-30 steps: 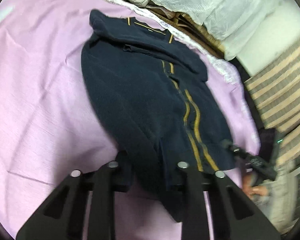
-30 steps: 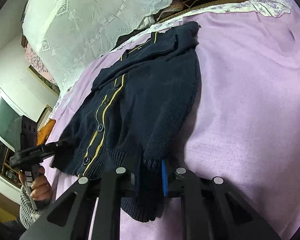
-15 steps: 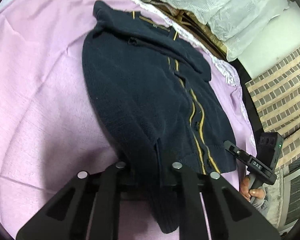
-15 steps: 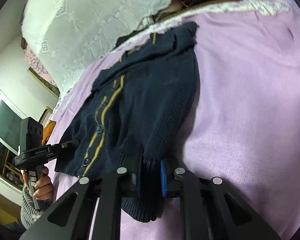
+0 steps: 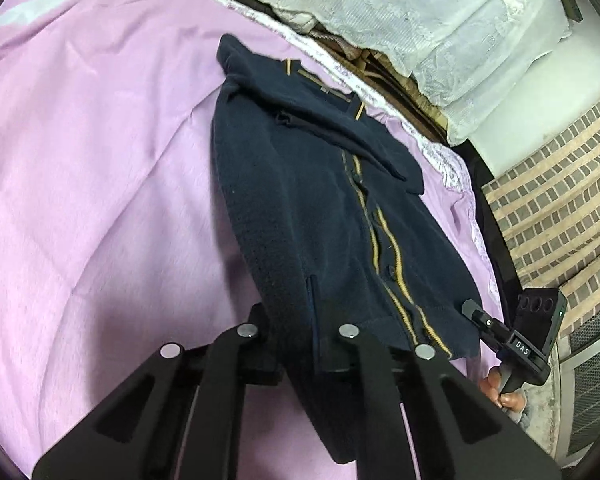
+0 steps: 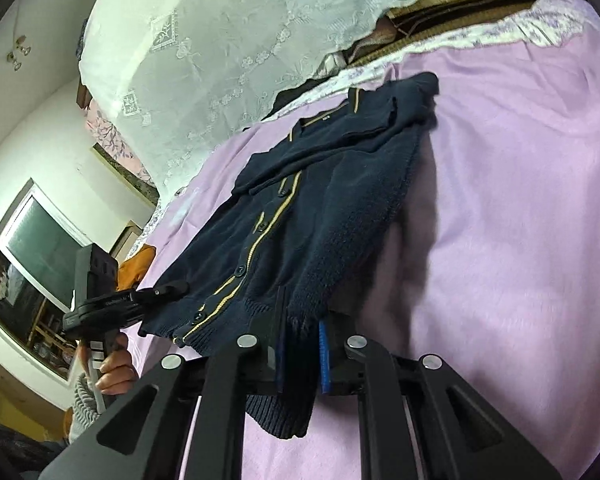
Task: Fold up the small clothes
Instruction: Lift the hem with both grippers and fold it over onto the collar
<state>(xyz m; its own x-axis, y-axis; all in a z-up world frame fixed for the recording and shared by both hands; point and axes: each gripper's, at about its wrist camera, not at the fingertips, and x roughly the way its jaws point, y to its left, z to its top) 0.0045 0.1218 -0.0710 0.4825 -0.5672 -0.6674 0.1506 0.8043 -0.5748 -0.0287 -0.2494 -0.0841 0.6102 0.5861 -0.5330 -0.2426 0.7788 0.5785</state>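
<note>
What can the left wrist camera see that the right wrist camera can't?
Only the left wrist view shows the striped brown cushion and the right gripper from outside. Only the right wrist view shows the window, an orange cloth, and the left gripper from outside. Both show the navy cardigan with yellow stripes on the purple sheet, its hem pinched by both grippers, and the white lace cover.

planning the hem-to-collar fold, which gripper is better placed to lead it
Neither clearly: left gripper and right gripper are each shut on a hem corner of the navy cardigan, so both should lift together.
</note>
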